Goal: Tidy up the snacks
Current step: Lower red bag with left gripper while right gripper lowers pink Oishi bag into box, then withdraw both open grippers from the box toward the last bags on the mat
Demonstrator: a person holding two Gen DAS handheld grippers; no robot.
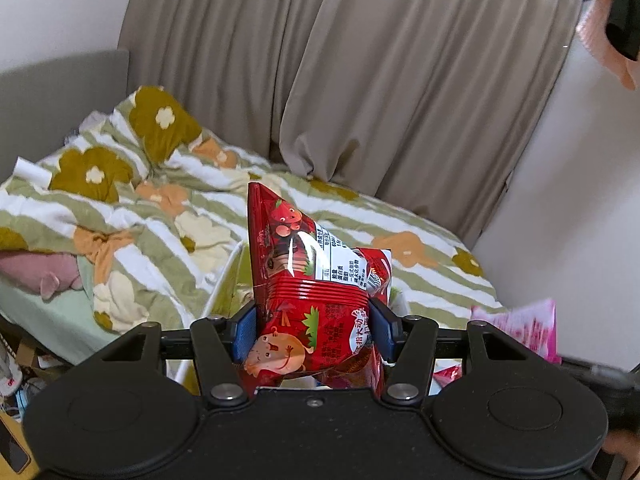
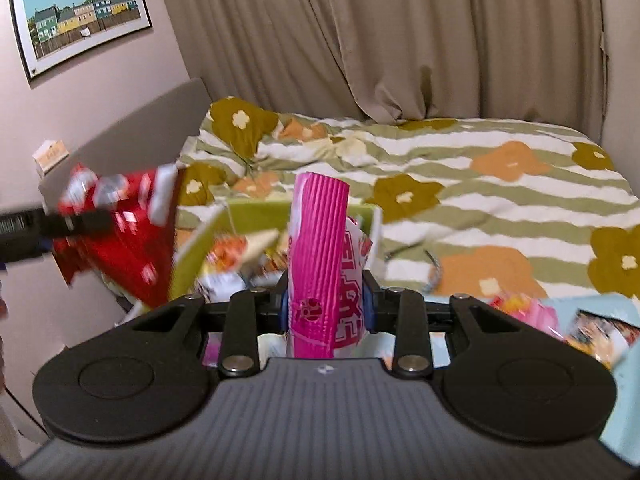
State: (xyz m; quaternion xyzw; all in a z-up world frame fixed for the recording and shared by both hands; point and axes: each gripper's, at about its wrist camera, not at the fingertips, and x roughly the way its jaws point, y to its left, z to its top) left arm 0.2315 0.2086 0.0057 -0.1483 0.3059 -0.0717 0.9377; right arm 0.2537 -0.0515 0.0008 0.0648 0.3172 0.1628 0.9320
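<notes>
Two snack packets are held up, one per gripper. The left gripper [image 1: 316, 330] pinches one red snack packet [image 1: 308, 280] printed with cartoon vegetables and Chinese characters too small to read. The right gripper [image 2: 326, 308] pinches one pink snack packet [image 2: 320, 264] with white Chinese lettering, above one green box [image 2: 256, 210] of blurred snacks; the bed [image 2: 500, 200] lies beyond.

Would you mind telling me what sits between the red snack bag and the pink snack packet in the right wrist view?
A green box of blurred snack packets stands between red snack bag and pink snack packet.
</notes>
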